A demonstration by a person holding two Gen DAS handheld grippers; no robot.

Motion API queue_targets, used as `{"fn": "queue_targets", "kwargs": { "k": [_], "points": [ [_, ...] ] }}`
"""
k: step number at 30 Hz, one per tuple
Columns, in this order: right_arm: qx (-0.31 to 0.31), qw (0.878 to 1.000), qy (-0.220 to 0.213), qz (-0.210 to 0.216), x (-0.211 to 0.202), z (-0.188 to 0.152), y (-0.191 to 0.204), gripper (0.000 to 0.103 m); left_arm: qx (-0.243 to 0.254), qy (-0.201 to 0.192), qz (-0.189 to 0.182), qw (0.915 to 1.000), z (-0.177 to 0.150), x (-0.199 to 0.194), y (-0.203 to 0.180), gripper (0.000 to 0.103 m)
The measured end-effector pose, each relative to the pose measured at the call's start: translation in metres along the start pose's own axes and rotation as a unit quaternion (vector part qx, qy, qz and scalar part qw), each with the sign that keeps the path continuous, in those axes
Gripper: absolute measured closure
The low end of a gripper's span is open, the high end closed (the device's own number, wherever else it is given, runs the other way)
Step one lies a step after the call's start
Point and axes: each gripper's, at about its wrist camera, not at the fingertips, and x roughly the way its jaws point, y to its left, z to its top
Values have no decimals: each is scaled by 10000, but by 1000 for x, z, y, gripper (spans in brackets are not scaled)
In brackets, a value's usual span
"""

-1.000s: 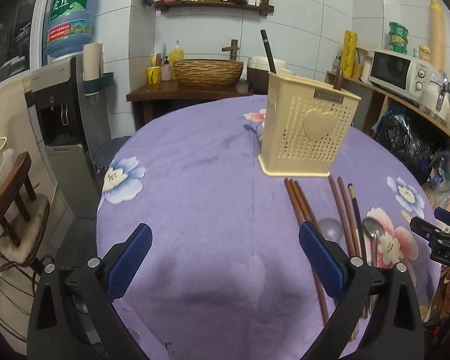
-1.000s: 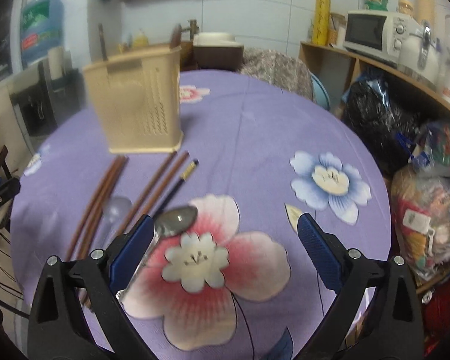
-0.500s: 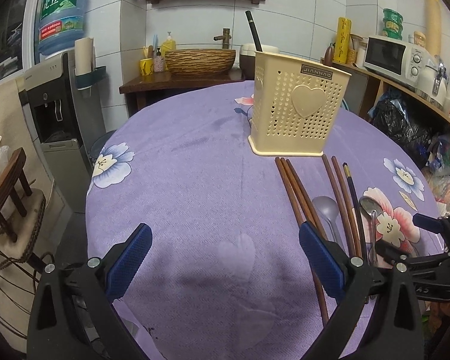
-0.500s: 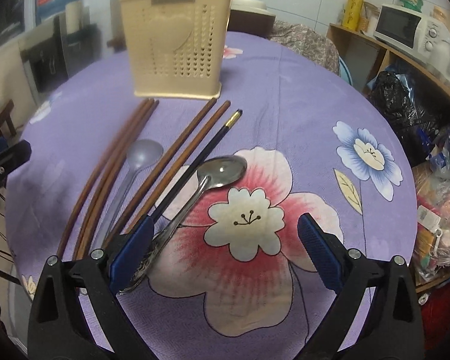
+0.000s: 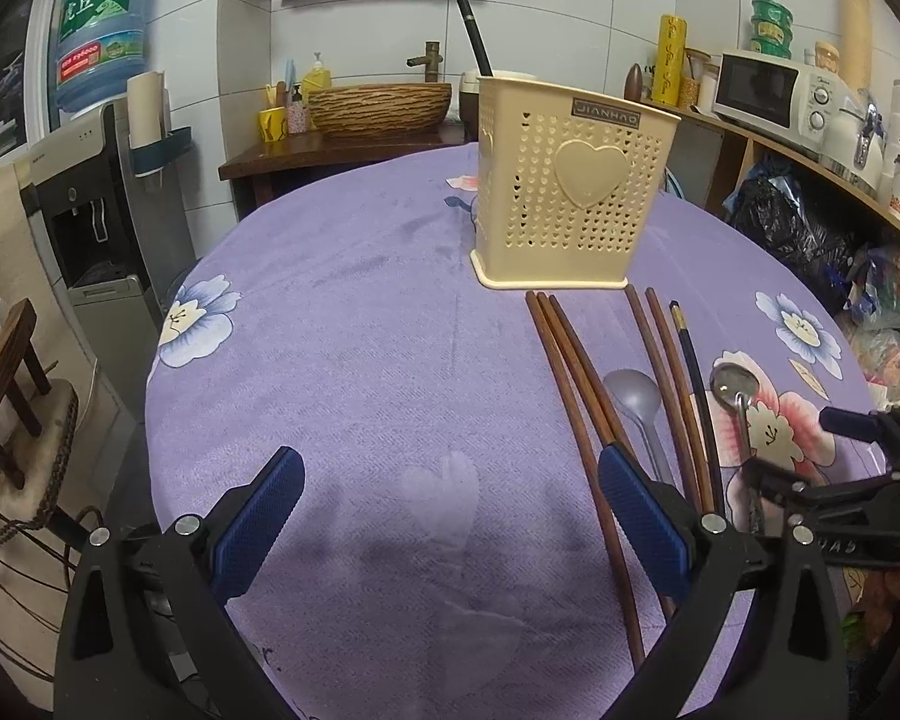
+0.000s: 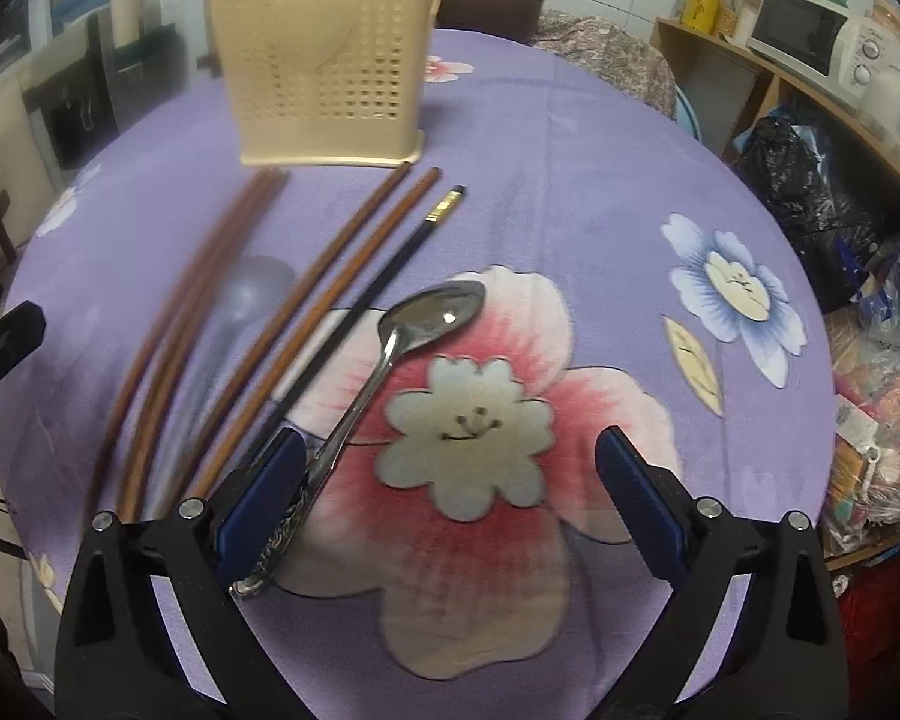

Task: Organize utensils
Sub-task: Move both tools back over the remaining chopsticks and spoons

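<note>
A cream perforated holder [image 5: 570,204] stands upright on the purple cloth, with a dark utensil in it. In front of it lie a pair of brown chopsticks [image 5: 570,360], a second brown pair [image 5: 660,348], a black chopstick [image 5: 693,372], a grey plastic spoon [image 5: 633,396] and a metal spoon [image 5: 735,384]. My left gripper [image 5: 447,468] is open over bare cloth, left of the utensils. My right gripper [image 6: 450,450] is open and low over the metal spoon [image 6: 432,312], whose handle runs just inside its left finger [image 6: 264,498]. The holder [image 6: 330,60] is farther ahead.
The round table [image 5: 330,312] drops off close behind both grippers. A water dispenser [image 5: 90,180] and a wooden stool [image 5: 12,360] stand to the left. On the right are shelves with a microwave [image 5: 774,96] and bags [image 6: 810,192].
My right gripper has moved forward and down to the metal spoon, so the handle now lies by its left finger. It has also come into the left wrist view. The left gripper shifted only slightly.
</note>
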Motion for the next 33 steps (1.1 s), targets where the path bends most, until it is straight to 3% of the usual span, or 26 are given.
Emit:
{"fn": "queue_targets", "kwargs": {
  "k": [6,18,24,29,33],
  "points": [
    [357,9992,-155,49,-7,-6,-24,8,126,248,-176,9995,-4,7,-12,7],
    [222,9990,-272,276,-11,-9,-4,8,616,714,-269,9952,-18,27,-42,41],
    [214,9991,-241,274,-7,-9,-3,8,685,691,-212,9950,-11,35,-50,56],
    [213,9992,-172,297,-1,-12,-2,10,515,683,-147,9962,-6,38,-36,79],
    [275,9990,-182,305,-2,-13,-10,17,271,699,-106,9971,-6,36,-17,90]
  ]
}}
